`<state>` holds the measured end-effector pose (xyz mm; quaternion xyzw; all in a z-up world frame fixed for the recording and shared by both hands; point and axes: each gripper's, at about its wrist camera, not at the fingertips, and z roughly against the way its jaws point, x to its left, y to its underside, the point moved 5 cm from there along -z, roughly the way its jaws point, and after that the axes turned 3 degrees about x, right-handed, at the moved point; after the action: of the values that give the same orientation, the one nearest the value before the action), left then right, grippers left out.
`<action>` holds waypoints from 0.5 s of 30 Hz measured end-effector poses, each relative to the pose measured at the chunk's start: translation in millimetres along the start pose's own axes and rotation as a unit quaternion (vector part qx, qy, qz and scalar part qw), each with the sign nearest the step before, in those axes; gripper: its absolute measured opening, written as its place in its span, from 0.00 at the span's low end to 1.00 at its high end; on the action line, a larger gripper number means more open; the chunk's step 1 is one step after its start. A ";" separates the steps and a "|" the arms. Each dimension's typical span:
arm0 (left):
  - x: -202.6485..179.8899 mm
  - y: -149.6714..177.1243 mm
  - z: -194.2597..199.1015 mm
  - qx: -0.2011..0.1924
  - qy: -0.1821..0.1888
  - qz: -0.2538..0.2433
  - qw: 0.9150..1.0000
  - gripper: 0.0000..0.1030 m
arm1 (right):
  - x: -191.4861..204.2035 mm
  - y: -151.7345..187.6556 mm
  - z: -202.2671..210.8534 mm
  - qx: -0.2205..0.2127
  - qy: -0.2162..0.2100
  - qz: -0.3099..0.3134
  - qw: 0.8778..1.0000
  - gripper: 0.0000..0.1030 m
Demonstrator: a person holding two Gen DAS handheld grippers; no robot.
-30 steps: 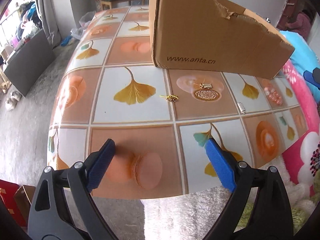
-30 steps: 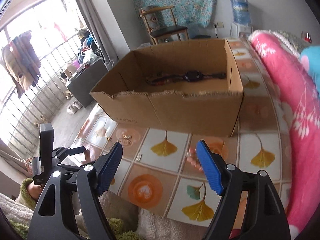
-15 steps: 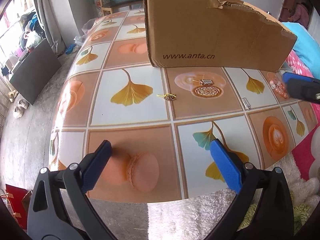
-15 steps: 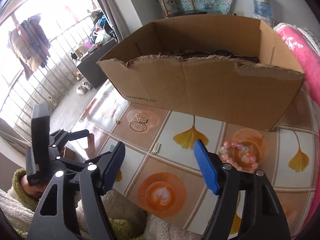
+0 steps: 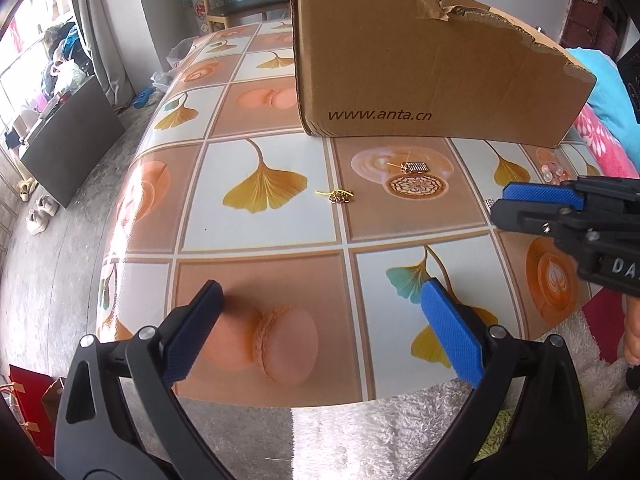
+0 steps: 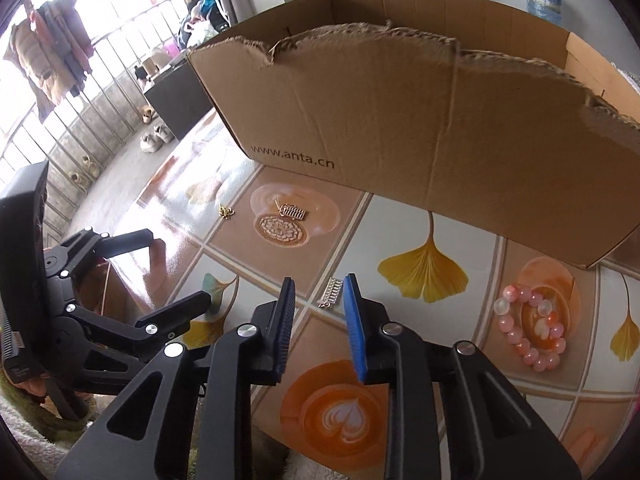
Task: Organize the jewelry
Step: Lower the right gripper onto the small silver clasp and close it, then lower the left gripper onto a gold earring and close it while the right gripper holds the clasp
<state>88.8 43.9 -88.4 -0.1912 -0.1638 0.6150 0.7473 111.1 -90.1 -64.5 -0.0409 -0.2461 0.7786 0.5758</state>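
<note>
A cardboard box stands at the back of the patterned table. In front of it lie a small silver clasp, a silver comb-like piece, a gold trinket and a pink bead bracelet. My right gripper is low over the table, jaws half closed, its blue fingertip right beside the silver clasp; it holds nothing. My left gripper is open and empty near the table's front edge. The gold trinket and comb piece also show in the left wrist view.
The box blocks the far side. A pink blanket lies at the right edge, white fluffy fabric below the front edge. The left gripper shows at the left of the right wrist view.
My right gripper has dropped toward the table, moved up to the silver clasp and narrowed its jaws. My left gripper has shifted slightly closer and stayed open.
</note>
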 end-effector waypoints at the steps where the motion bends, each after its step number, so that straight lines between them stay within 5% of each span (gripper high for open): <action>1: -0.2 0.0 0.1 0.000 0.000 0.000 1.000 0.93 | 0.3 1.1 -1.6 0.001 0.003 0.003 1.000 0.23; 15: -1.4 0.8 1.0 -0.006 0.003 -0.004 1.000 0.93 | 8.3 3.0 -9.3 0.004 0.046 0.047 0.998 0.05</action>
<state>87.4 42.7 -87.9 -0.1965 -0.1663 0.6102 0.7492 109.0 -80.0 -72.2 -0.0855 -0.2138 0.8031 0.5496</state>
